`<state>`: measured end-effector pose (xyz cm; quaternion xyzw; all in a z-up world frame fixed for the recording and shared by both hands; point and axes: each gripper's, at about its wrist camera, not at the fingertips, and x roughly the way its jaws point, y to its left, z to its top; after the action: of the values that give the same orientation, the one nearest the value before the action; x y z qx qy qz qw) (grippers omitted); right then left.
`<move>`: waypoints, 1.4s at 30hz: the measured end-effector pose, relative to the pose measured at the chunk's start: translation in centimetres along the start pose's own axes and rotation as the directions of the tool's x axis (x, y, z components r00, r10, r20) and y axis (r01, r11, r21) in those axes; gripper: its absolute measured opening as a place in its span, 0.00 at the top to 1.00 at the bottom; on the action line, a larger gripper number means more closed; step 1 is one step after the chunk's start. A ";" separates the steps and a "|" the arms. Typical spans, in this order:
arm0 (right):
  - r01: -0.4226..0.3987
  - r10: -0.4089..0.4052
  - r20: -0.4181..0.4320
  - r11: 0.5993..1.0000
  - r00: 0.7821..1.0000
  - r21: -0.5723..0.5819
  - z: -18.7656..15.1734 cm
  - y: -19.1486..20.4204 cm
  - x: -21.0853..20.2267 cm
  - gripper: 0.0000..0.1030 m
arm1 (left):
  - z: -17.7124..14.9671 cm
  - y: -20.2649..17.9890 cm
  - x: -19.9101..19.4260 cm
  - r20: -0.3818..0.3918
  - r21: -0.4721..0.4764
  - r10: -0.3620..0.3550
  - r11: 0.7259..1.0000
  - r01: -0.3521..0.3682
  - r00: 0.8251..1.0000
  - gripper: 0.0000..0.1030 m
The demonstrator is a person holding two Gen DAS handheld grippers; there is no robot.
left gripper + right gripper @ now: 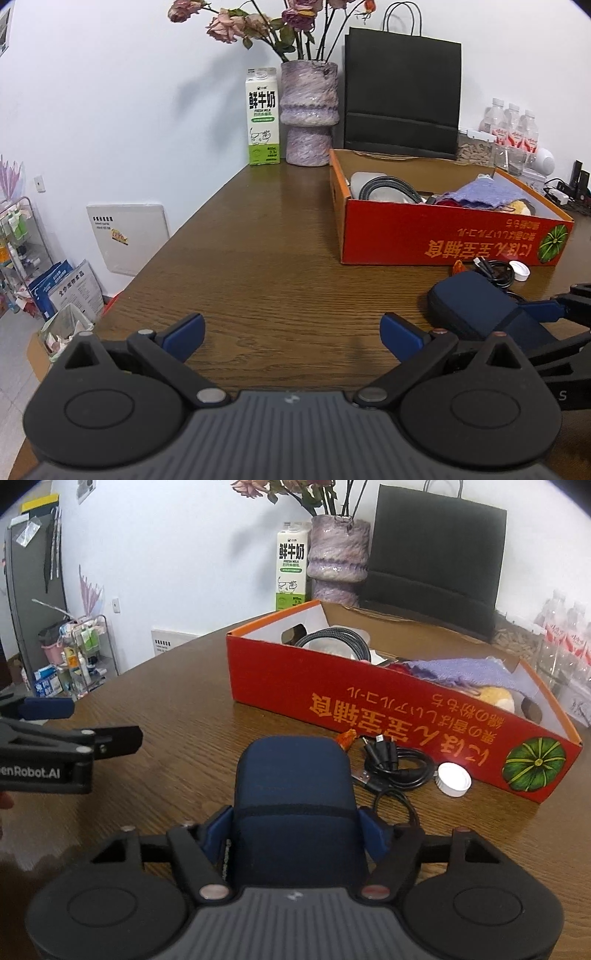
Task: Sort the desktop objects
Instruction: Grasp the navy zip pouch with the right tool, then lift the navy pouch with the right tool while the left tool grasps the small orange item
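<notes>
The tabletop (266, 258) lies bare from its left edge across to the red box (436, 236), a broad lane for a gripper. At the far edge a milk carton (262, 118), a vase (308, 114) and a black paper bag (402, 96) close it off. Before the box's near wall, a black cable (395, 764), a white cap (453, 779) and a navy case (295, 797) crowd the wood (little room between them).
</notes>
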<state>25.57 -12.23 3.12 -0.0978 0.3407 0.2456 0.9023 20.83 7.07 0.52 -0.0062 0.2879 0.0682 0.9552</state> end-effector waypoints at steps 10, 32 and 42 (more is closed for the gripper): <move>-0.015 0.014 0.030 0.999 0.999 0.036 -0.2 -0.3 -0.4 0.40 | 0.0 -0.1 -0.1 -0.006 -0.001 -0.003 1.000 0.003 1.000 0.00; -0.009 -0.001 0.144 0.998 0.990 0.069 -0.3 -2.5 -4.2 0.41 | 0.7 -1.8 -0.5 -0.003 0.023 -0.005 1.000 0.005 1.000 0.00; 0.068 -0.091 0.175 0.989 0.980 0.134 -1.4 -7.4 -6.2 0.41 | 1.8 -5.5 0.1 -0.001 0.072 -0.035 0.997 0.035 0.999 0.00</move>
<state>24.54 -21.42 6.25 -0.0310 0.2682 0.1948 0.9429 22.67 1.78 1.80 0.0231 0.2900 0.0410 0.9559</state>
